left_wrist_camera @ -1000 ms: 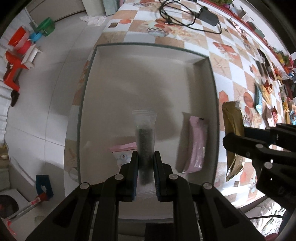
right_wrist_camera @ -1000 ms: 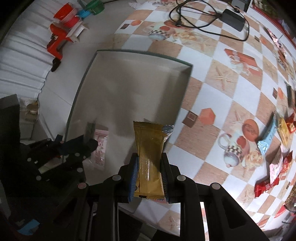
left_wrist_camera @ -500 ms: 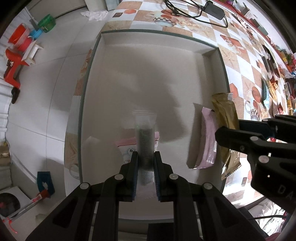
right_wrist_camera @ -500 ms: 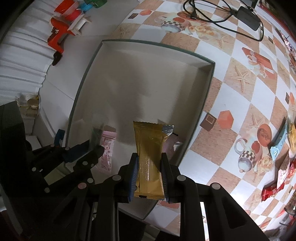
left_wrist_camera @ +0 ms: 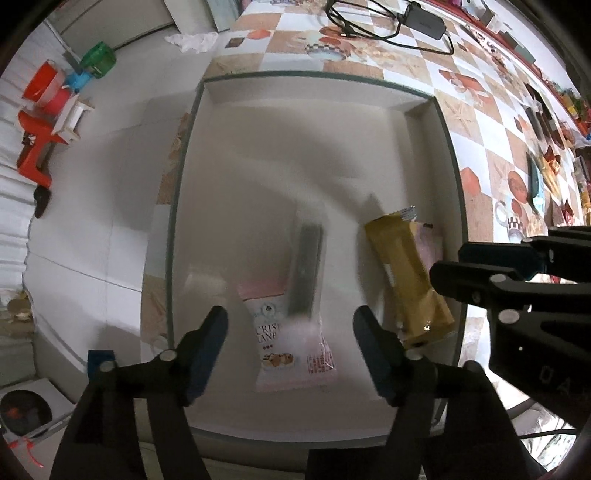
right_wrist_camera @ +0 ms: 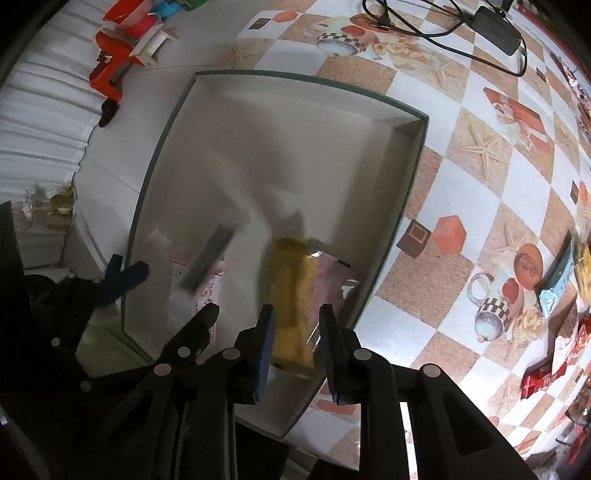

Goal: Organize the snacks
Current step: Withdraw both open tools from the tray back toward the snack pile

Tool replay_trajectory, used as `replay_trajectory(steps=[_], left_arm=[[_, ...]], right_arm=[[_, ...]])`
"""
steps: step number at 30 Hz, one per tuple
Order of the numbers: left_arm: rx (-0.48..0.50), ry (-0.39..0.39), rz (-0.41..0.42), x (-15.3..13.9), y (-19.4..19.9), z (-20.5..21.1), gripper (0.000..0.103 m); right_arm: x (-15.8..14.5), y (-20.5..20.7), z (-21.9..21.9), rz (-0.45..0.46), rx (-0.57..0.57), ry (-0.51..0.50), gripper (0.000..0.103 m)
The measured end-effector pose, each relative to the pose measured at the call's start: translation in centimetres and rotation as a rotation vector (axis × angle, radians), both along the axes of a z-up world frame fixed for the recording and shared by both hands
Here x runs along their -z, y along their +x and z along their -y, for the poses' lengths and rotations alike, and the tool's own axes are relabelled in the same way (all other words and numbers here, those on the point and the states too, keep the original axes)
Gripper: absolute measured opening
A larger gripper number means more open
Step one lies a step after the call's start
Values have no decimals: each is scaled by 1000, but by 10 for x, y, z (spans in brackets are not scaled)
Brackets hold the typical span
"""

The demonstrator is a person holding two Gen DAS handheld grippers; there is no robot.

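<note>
My left gripper has its jaws spread wide, nothing between the pads; the clear-wrapped dark snack bar is motion-blurred just ahead of them, over the pink-and-white cracker packet lying on the tray floor. I can't tell whether the bar is touching the packet. My right gripper has its jaws parted to a narrow gap with blue pads either side of the mustard-yellow foil snack pack; the pack is blurred and I can't tell if the pads touch it. From the left wrist view the same yellow pack sits at the right side of the tray, lying on a pale pink wrapped bar next to the right wall, with the right gripper's black fingers just beside it. All of this sits inside the shallow white cardboard tray with green rim. Tray rests on a checkered tablecloth with orange and beige squares. More loose snack wrappers are well apart at the right edge. Black power adapter with cable lies at the far end of the table. Red and white plastic tool is off to the left, on the white surface.
</note>
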State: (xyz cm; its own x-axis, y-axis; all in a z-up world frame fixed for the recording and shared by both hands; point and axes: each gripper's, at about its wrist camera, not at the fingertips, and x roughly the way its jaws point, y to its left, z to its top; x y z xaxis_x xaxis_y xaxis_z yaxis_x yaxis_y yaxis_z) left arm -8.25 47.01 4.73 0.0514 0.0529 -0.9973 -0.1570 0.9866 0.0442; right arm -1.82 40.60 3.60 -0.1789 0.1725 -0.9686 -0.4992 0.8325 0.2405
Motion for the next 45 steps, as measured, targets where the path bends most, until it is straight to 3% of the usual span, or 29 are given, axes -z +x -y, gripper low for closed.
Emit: replay_trajectory(steps=[2, 4, 5, 16, 18, 45], left_arm=[[1, 9, 3, -2, 2, 2, 78], [1, 16, 7, -4, 4, 3, 78], [2, 19, 9, -5, 4, 4, 79], [34, 44, 31, -15, 6, 16, 79], [41, 46, 34, -16, 5, 18, 79], [203, 118, 77, -40, 24, 79, 79]], right_arm=[[0, 1, 3, 3, 1, -5, 26], [-1, 1, 4, 6, 5, -9, 51], [-3, 2, 8, 17, 10, -6, 75], [-14, 5, 26, 49, 56, 3, 79], [-15, 6, 29, 50, 66, 0, 101], [-45, 14, 136, 95, 273, 31, 102]])
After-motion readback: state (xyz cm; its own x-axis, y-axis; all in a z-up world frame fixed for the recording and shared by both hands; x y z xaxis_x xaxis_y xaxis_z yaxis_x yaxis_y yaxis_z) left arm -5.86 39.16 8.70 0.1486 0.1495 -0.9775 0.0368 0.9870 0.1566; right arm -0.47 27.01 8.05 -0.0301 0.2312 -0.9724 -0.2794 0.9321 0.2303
